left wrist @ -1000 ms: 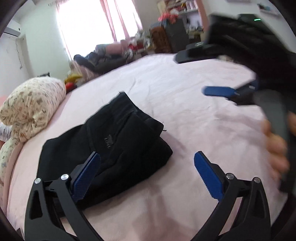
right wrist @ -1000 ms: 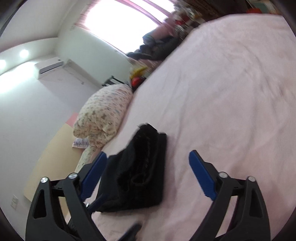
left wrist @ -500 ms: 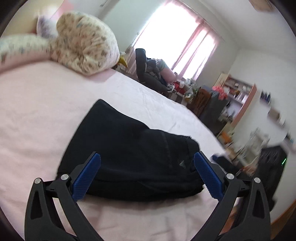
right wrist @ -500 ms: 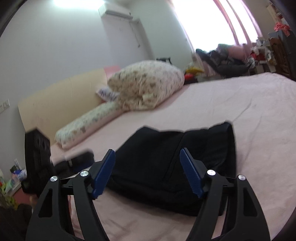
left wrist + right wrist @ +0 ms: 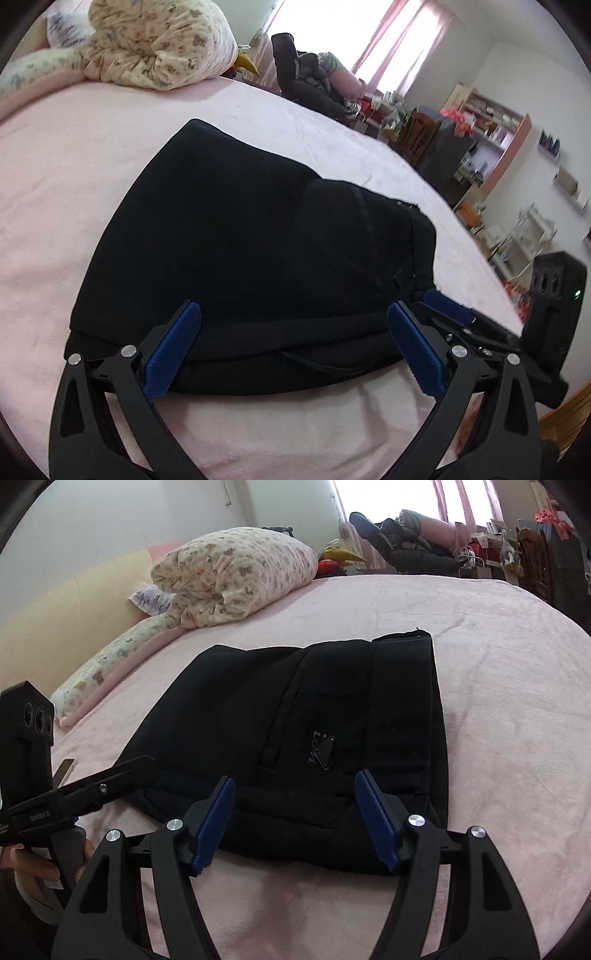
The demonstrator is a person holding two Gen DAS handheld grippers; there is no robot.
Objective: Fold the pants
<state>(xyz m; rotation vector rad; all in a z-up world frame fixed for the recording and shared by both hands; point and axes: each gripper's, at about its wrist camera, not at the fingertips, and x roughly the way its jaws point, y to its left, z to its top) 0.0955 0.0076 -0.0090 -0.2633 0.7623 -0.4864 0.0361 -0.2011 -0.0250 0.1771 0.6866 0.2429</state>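
Black pants, folded into a thick stack on the pink bed; left gripper and right gripper both spread wide, empty, at its near edge; risk: shallow pinch catches top layer only, unfolding stack.

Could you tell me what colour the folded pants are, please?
Black pants, clearest in the right wrist view.

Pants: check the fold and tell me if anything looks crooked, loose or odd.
Nothing serious. The pants lie folded in a compact stack on the bed. The layers at the near edge are slightly offset, with a small flap showing between them. Both the left gripper and right gripper are open at that edge.
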